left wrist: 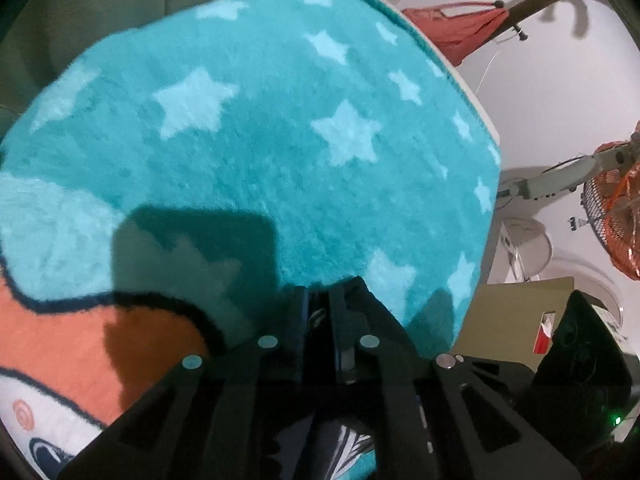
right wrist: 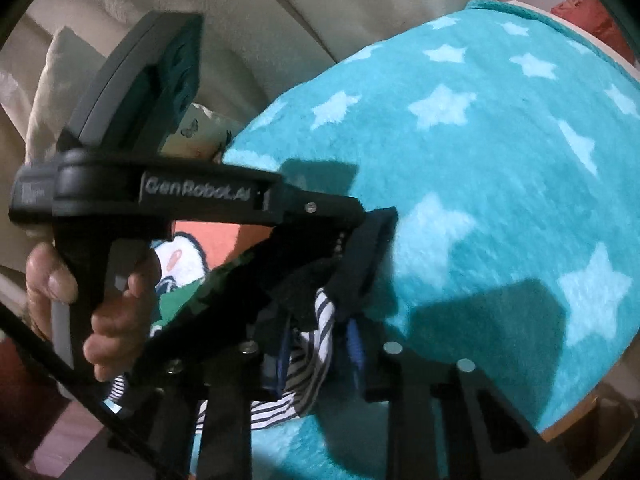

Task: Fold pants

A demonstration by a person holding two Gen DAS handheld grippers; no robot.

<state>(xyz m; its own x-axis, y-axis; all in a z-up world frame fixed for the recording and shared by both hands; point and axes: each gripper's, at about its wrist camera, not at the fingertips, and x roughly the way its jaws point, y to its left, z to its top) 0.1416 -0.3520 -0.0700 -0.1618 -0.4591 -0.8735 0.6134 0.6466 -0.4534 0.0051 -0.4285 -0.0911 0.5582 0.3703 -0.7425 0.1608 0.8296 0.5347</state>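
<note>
Both tongs, left (left wrist: pixel 320 312) and right (right wrist: pixel 316 344), pinch the striped pants (right wrist: pixel 308 364) together, low over the blanket (right wrist: pixel 500 200).

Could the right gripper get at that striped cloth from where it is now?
Probably yes: it seems to have it already. In the right wrist view the striped cloth bunches between the fingers of the right gripper, with nothing between them. The left gripper is close beside it, pinching dark fabric above.

teal star-patterned blanket (left wrist: pixel 260 160) over bed, beige pillows (right wrist: pixel 132 24) behind, white wall (left wrist: pixel 560 92), orange fan (left wrist: pixel 616 216) beside.
</note>
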